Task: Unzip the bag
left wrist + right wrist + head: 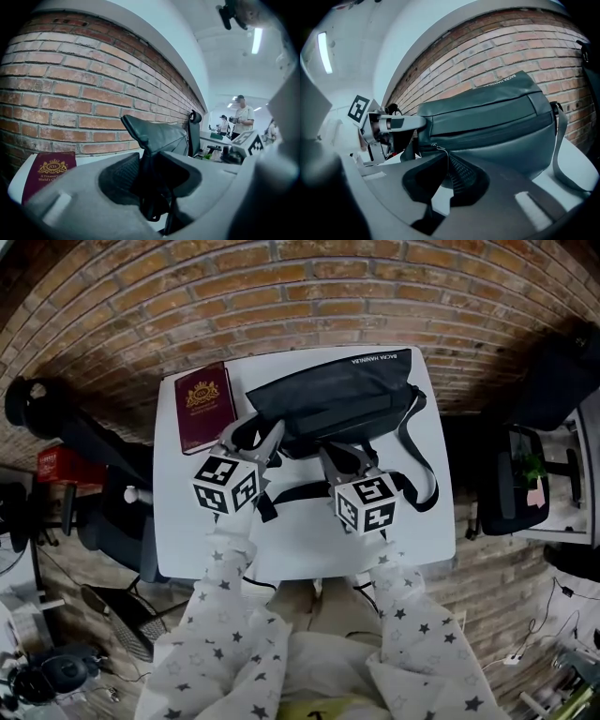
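A black bag (pixel 337 399) lies on the white table (pixel 309 549), its strap (pixel 417 465) looping off to the right. My left gripper (pixel 253 439) is shut on the bag's left end, and dark fabric (pixel 159 133) rises from between its jaws (pixel 147 187). My right gripper (pixel 342 457) sits at the bag's front edge. In the right gripper view the bag (pixel 497 117) fills the middle. The thin zipper pull (pixel 440 151) runs down from the zip's left end into the right gripper (pixel 451 176), which is shut on it. The left gripper (pixel 393 124) holds the bag's end just beyond.
A maroon book (pixel 204 406) with a gold crest lies at the table's back left, close to the left gripper. A brick wall (pixel 309 296) stands behind the table. A black office chair (pixel 56 427) stands left of it, dark furniture (pixel 562 381) right. People (pixel 241 117) stand far off.
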`<state>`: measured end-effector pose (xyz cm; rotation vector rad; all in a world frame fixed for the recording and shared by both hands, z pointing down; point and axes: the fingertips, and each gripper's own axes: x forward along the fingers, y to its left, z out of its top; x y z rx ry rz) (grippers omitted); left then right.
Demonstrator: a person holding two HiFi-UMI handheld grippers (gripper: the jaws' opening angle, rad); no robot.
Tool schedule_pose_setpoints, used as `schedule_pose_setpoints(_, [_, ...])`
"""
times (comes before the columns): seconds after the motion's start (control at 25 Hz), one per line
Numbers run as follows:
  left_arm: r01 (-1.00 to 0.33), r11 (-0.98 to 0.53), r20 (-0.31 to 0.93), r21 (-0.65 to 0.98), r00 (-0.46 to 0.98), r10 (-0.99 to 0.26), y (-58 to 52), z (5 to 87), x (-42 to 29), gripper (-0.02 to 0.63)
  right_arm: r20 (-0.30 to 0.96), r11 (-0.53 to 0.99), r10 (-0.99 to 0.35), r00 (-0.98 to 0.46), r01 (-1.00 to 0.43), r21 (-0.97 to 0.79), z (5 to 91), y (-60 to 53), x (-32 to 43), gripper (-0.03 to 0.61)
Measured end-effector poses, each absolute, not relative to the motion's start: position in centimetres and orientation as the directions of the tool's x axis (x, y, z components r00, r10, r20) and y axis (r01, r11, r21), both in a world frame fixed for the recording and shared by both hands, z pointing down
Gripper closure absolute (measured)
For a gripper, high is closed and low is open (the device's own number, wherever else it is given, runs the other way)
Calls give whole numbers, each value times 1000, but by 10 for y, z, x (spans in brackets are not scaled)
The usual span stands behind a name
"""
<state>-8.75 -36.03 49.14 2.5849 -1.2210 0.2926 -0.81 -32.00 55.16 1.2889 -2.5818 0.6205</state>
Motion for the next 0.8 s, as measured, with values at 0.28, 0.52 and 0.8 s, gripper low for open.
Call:
schedule_pose_setpoints(0.28, [-789,-596,294,152,612,-734,-361,491,-90,483,350,519,-733,-584,-812,-268,549,-326,8,557])
schedule_pose_setpoints(0.52, [-800,-580,297,153,597,-745,-362,491,-94,483,351,509,-741,-573,-819,-264,547,-330,15,557])
schedule_pose_setpoints(0.8, [-813,-561,298,156,580,-758,-364,492,-94,483,353,468,-767,-536,-844,-263,546,-339,42,557])
